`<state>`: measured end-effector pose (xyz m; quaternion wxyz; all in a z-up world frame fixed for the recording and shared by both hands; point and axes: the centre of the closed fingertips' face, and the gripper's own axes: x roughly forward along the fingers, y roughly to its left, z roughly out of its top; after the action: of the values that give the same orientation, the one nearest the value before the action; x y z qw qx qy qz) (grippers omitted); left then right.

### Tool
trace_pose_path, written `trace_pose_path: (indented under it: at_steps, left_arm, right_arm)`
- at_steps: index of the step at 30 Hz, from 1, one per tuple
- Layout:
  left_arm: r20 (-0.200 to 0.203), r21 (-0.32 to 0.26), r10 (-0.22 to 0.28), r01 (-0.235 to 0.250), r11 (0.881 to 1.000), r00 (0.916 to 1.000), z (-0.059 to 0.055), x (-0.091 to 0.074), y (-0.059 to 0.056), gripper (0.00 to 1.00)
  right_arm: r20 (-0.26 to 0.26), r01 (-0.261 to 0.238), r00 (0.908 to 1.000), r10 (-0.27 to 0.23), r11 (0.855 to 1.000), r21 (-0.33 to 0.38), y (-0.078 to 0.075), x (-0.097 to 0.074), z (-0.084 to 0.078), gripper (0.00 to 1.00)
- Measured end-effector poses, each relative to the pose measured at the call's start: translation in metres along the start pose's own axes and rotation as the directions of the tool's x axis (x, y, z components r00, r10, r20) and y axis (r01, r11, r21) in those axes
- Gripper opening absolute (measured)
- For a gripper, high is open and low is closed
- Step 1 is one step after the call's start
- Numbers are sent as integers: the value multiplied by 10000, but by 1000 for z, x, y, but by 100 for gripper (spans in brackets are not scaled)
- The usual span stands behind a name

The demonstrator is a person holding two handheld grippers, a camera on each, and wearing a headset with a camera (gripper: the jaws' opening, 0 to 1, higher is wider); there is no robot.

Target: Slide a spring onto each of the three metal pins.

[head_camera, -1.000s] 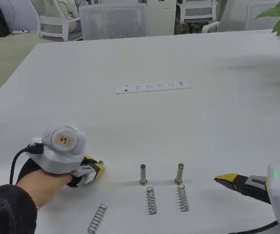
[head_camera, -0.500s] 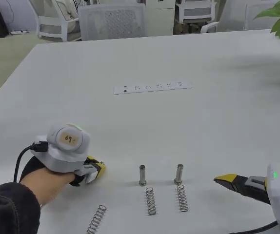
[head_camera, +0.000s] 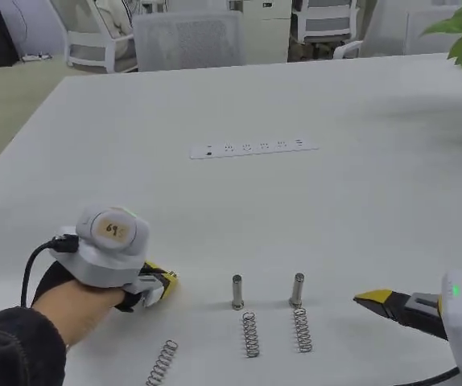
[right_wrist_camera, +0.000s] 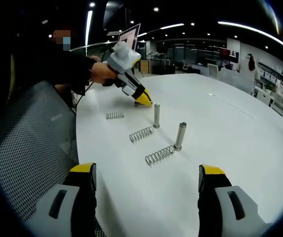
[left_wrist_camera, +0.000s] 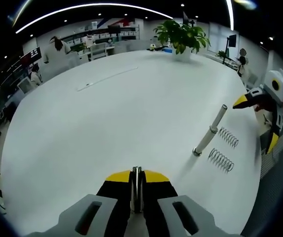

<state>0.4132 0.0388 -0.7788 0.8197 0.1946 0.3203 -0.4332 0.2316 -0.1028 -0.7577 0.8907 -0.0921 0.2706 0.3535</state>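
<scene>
Left gripper (left_wrist_camera: 137,178): fingers (left_wrist_camera: 117,177) clenched on the held pin (left_wrist_camera: 137,190), which sits between their yellow tips.
Right gripper (right_wrist_camera: 146,177): fingers (right_wrist_camera: 85,170) released and spread wide, low over the counter (head_camera: 215,201).
Free pins (head_camera: 237,291): two, upright on the counter, between the left fingers and the right fingers.
Springs (head_camera: 250,334): two lying flat, one just beside the foot of each free pin, ahead of the right fingers.
Third spring (head_camera: 162,362): flat on the counter, near the left fingers, well apart from the right ones.
</scene>
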Motion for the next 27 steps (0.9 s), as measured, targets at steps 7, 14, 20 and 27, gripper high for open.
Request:
trace_pose_path:
  at_steps: [7,14,20,27]
  left_arm:
    - [320,-17,-73,74,10000,9995,8,-14,-5,0]
    - [548,-74,-98,102,9999,9985,12,-24,-9,0]
    - [624,-45,-145,148,9999,9979,13,-29,-11,0]
    - [641,-60,-211,216,9997,9977,11,-35,-16,0]
  right_arm:
    - [26,-13,10000,13,10000,-87,1,-1,2,84]
    - [8,-53,10000,54,9998,-177,1,0,4,84]
    - [14,-68,10000,69,9998,-205,1,0,5,84]
    - [15,-76,10000,76,9997,-232,1,1,5,84]
